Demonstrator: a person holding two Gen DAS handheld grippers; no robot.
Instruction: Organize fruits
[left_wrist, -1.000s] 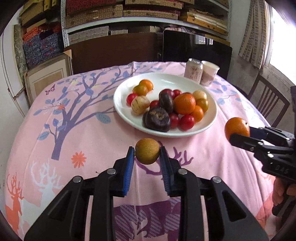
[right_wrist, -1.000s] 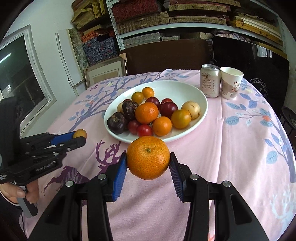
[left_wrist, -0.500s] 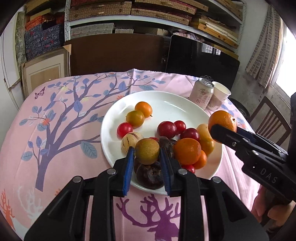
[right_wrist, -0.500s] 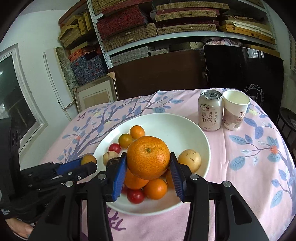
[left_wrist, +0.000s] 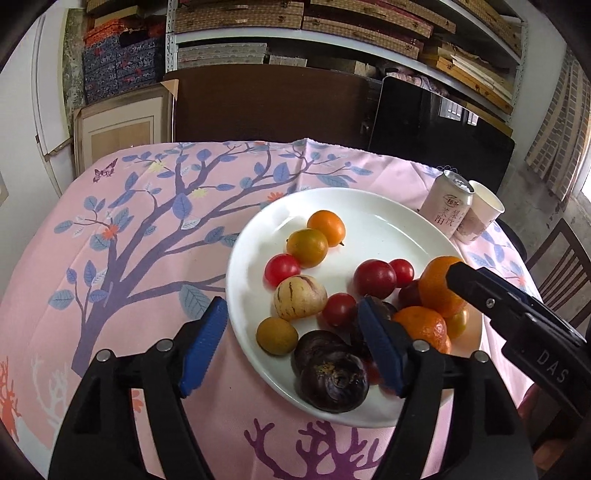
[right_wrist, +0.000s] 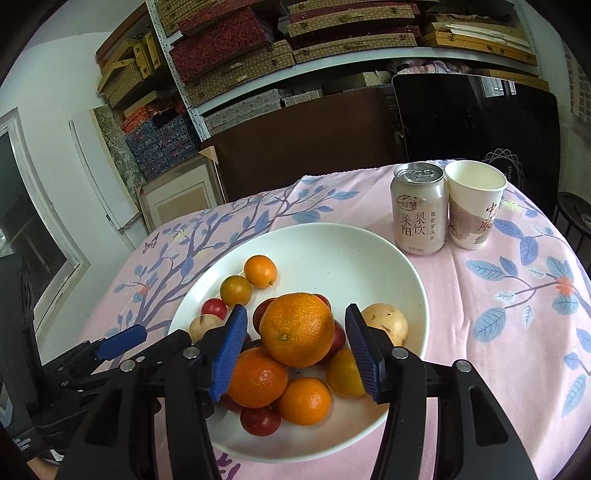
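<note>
Left gripper (left_wrist: 291, 332): black frame, blue ribbed pads; jaws opening, spread wide over the near edge of the plate, pressing on nothing.
Small round brown fruit (left_wrist: 277, 336): between the left pads but clear of both, lying on the plate just in front of the striped fruit.
Right gripper (right_wrist: 295, 347): black frame, blue ribbed pads; jaws opening, with a visible gap on each side of the orange.
Large round orange (right_wrist: 297, 328): between the right pads, resting on top of the fruit heap and free of both pads.
Wide white round plate (right_wrist: 369, 258): on the table, carrying all the fruit.
Heap under the orange: two smaller oranges (right_wrist: 258, 376), a yellow fruit, red cherry tomatoes (right_wrist: 260, 421).
Pale cream fruit with purple stripes (left_wrist: 300, 297): left of centre on the plate.
Dark purple wrinkled fruits (left_wrist: 334, 380): near rim, beside the left gripper's right pad.
Two small orange-yellow citrus (left_wrist: 307, 247): far left of the plate, touching each other.
Pale round yellow fruit (right_wrist: 386, 323): right side of the plate, behind the right pad.
Pink drink can with printed characters (right_wrist: 419, 208): upright beyond the plate.
White paper cup (right_wrist: 474, 205): upright, touching the can's right side.
Table (left_wrist: 147, 229): round, covered by a pink cloth printed with a blue-leafed tree.
</note>
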